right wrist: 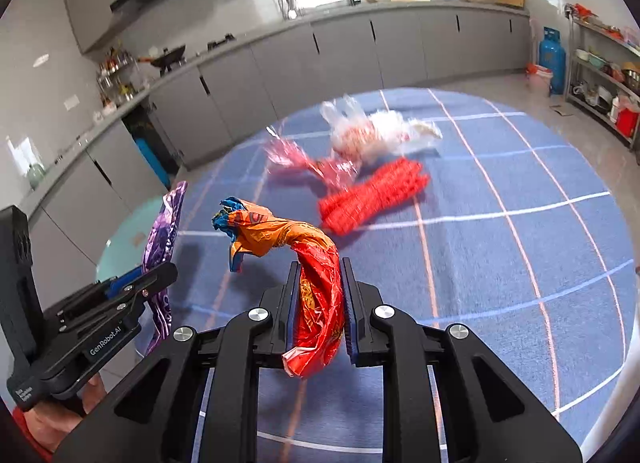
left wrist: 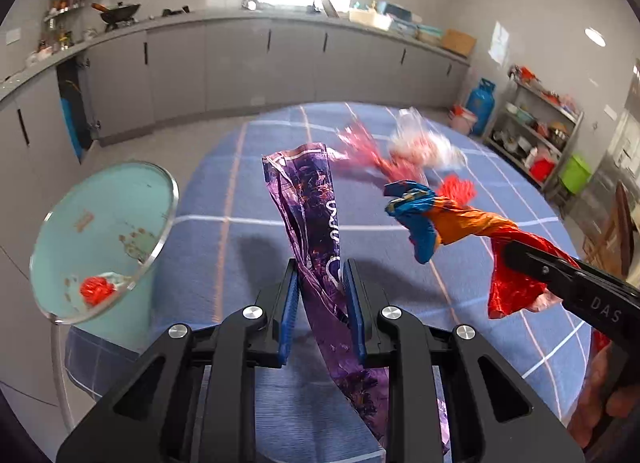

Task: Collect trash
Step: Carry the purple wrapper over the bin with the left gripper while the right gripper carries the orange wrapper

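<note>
- Your left gripper [left wrist: 320, 287] has its fingers pinched tight on the purple wrapper [left wrist: 308, 199], which stands up between the blue pads above the bench [left wrist: 248, 199].
- Your right gripper [right wrist: 320, 295] has its fingers clamped on the red and orange wrapper [right wrist: 316, 263]; its twisted blue end curls off to the left, clear of the cloth.
- Beside your left gripper, past the bench edge, sits the teal bin [left wrist: 104, 231], with a red scrap [left wrist: 96, 290] in it.
- Farther out on the blue checked cloth lie a red net [right wrist: 372, 195], a red-tinted film wrapper [right wrist: 304, 161] and a clear plastic bag [right wrist: 372, 131], close together.
</note>
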Action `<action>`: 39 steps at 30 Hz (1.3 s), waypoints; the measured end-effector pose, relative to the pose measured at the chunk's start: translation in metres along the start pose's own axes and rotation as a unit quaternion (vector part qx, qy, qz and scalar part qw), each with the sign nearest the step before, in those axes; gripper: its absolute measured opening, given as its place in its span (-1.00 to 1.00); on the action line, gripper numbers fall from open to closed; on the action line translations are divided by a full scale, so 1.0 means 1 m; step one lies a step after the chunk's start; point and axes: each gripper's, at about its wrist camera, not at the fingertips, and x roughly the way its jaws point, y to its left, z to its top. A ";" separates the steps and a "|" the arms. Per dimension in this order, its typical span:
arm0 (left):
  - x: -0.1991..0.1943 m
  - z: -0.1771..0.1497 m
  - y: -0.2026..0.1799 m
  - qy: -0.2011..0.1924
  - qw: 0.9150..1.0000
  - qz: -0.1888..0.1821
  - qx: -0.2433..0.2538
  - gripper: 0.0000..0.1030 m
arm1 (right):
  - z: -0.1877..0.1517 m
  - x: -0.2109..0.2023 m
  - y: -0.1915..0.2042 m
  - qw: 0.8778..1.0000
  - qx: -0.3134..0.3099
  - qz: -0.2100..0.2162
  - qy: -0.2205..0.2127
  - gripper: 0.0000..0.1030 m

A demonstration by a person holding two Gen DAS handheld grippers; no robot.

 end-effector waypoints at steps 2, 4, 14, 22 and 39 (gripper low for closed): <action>-0.006 0.002 0.004 -0.010 1.000 0.006 -0.002 -0.56 | 0.003 -0.004 0.006 1.000 0.003 0.002 -0.011 -0.62; -0.012 0.003 0.008 -0.019 1.000 0.013 -0.001 -0.56 | 0.006 -0.004 0.012 1.000 0.002 0.007 -0.012 -0.62; -0.040 0.012 0.047 -0.049 0.997 0.059 -0.021 -0.56 | 0.017 0.011 0.063 0.999 -0.026 0.035 -0.017 -0.62; -0.054 0.011 0.090 -0.054 0.992 0.101 -0.051 -0.56 | 0.024 0.030 0.104 0.997 -0.042 0.059 -0.011 -0.62; -0.056 0.002 0.142 -0.051 0.985 0.139 -0.084 -0.56 | 0.023 0.060 0.161 0.993 -0.071 0.092 0.004 -0.62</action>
